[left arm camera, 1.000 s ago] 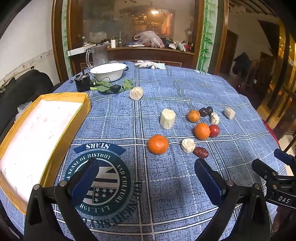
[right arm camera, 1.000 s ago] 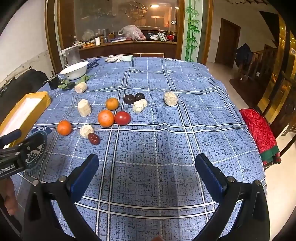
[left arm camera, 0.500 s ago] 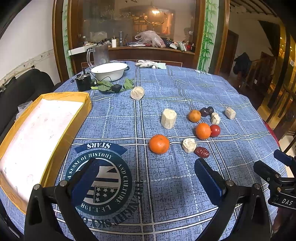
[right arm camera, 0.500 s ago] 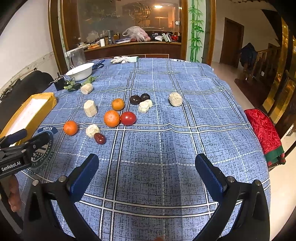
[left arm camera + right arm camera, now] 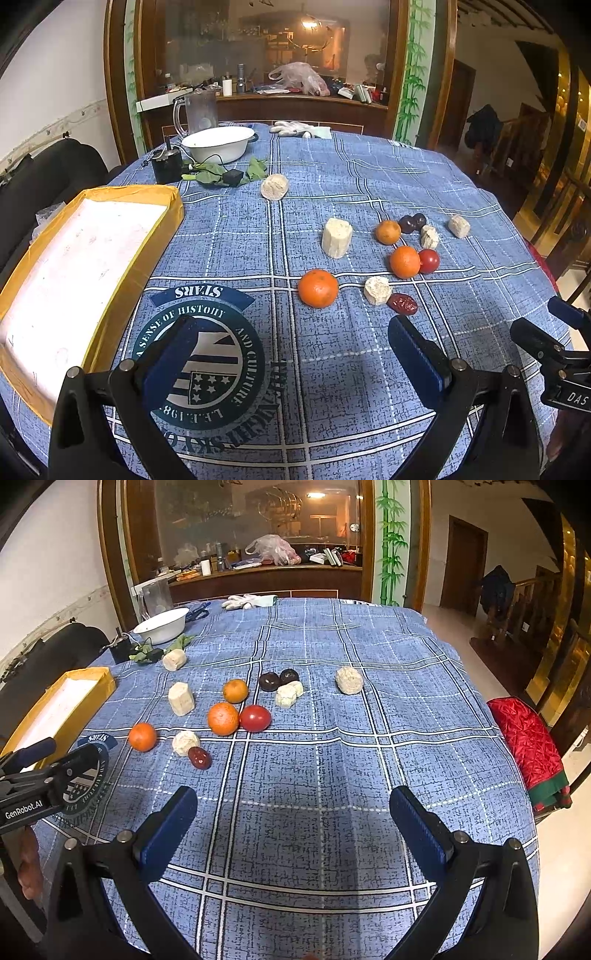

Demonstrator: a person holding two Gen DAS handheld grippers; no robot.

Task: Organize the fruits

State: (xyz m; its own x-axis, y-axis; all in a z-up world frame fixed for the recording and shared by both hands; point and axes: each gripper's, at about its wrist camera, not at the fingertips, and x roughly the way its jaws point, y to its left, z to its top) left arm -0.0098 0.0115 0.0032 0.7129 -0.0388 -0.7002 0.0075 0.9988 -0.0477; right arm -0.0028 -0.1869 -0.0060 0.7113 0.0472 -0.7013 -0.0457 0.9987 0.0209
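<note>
Three oranges lie on the blue checked cloth: the nearest orange point(image 5: 318, 288) point(image 5: 142, 736), a middle orange point(image 5: 405, 261) point(image 5: 223, 719) touching a red tomato point(image 5: 429, 260) point(image 5: 255, 718), and a far orange point(image 5: 388, 232) point(image 5: 235, 691). A red date point(image 5: 402, 304) point(image 5: 199, 757), two dark plums point(image 5: 413, 222) point(image 5: 277, 679) and several pale sugarcane chunks point(image 5: 336, 237) point(image 5: 181, 698) lie among them. My left gripper point(image 5: 291, 356) is open and empty, near the nearest orange. My right gripper point(image 5: 293, 821) is open and empty over bare cloth.
A yellow-rimmed white tray point(image 5: 168, 192) point(image 5: 107, 675) sits at the left table edge. A white bowl point(image 5: 216, 144) point(image 5: 161, 624), a jug point(image 5: 199, 109), a black adapter with leaves point(image 5: 168, 170) and gloves point(image 5: 295, 128) stand at the back. A red cushion point(image 5: 528, 734) lies at the right.
Both views have crept slightly forward and up, so the fruit sits a little lower in frame. Nothing on the table has moved and both grippers stay open.
</note>
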